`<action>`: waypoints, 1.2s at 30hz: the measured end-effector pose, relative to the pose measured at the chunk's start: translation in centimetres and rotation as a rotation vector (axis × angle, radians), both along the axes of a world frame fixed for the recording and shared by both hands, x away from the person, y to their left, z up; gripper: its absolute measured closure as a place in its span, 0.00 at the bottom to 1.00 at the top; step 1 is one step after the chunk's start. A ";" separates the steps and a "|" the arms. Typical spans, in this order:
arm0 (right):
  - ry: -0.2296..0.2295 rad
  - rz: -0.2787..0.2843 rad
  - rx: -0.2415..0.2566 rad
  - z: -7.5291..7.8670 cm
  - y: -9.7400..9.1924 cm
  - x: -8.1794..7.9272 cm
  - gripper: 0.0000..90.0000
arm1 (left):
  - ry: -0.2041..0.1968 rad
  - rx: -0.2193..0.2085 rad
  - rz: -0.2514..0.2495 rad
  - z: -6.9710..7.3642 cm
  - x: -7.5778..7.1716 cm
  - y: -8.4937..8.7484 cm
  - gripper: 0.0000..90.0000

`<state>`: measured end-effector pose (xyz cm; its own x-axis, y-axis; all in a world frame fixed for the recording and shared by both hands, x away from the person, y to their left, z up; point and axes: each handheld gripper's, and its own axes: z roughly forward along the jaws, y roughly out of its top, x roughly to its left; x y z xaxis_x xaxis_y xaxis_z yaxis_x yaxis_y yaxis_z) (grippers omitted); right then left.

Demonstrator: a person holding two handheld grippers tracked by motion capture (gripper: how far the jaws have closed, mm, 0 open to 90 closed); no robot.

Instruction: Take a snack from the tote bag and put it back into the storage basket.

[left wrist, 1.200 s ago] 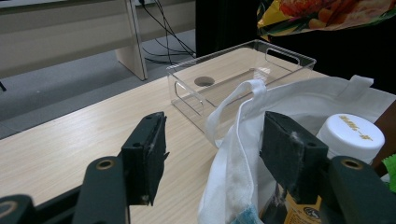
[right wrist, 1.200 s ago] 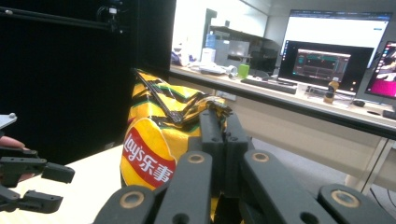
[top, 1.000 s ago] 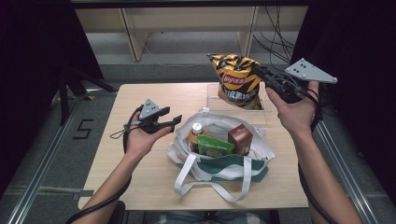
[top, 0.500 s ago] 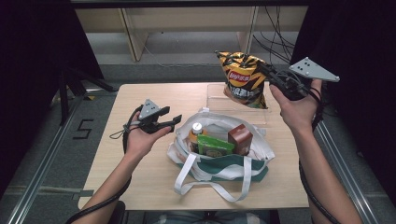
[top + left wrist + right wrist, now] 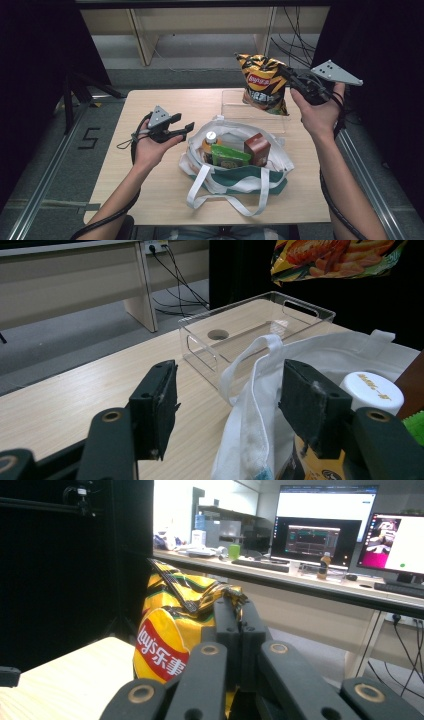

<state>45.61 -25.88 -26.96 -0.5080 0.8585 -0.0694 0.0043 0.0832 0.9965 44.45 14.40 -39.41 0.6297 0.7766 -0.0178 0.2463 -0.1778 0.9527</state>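
A yellow and black chip bag (image 5: 262,85) hangs in the air over the clear plastic box (image 5: 235,107) at the table's back right. My right gripper (image 5: 287,75) is shut on the bag's top edge; in the right gripper view the jaws (image 5: 234,610) pinch the crumpled top of the chip bag (image 5: 165,645). My left gripper (image 5: 182,123) is open beside the left rim of the white tote bag (image 5: 235,175). In the left gripper view the tote bag's rim (image 5: 260,370) lies between the open jaws (image 5: 230,385), untouched.
The tote bag holds a bottle with a white cap (image 5: 211,136), a green packet (image 5: 227,156) and a brown carton (image 5: 257,147). The clear box (image 5: 255,320) is empty. Another desk with cables stands beyond the table. Dark curtains hang at both sides.
The right gripper has carried the chip bag slightly right and up. The left hand has stayed where it was.
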 end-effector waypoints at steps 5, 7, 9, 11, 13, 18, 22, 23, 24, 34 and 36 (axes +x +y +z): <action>0.004 -0.012 0.004 -0.1 -0.2 0.5 1.00 | 0.000 -0.002 0.000 0.0 0.0 0.0 0.44; 0.013 -0.015 0.012 -0.1 -0.2 0.7 1.00 | -0.001 -0.001 -0.001 0.0 0.0 0.0 0.44; 0.008 -0.023 0.009 -0.1 -0.3 1.0 1.00 | 0.000 0.000 -0.001 0.0 0.0 0.0 0.44; 0.010 -0.025 0.008 -0.1 -0.4 1.3 1.00 | -0.001 -0.002 -0.002 0.0 0.0 0.0 0.44; 0.017 -0.031 0.010 -0.1 -0.4 1.5 1.00 | -0.002 -0.002 -0.002 0.1 0.0 0.0 0.44; 0.020 -0.036 0.015 -0.1 -0.5 2.1 1.00 | 0.000 -0.002 -0.003 0.0 0.0 0.0 0.44; 0.028 -0.044 0.010 -0.3 -0.6 2.6 1.00 | 0.000 -0.002 -0.003 0.0 0.0 0.0 0.44; 0.032 -0.047 0.017 -0.3 -0.6 2.8 1.00 | 0.000 -0.001 -0.002 0.0 0.0 0.0 0.44; 0.039 -0.050 0.025 -0.4 -0.5 2.8 1.00 | 0.001 -0.001 -0.002 0.0 0.0 0.0 0.44; 0.056 -0.063 0.024 -0.7 -1.0 3.9 1.00 | 0.002 -0.005 -0.004 0.0 0.1 0.0 0.44; 0.068 -0.070 0.031 -0.8 -1.0 4.1 1.00 | 0.002 -0.007 -0.003 0.0 0.1 -0.1 0.44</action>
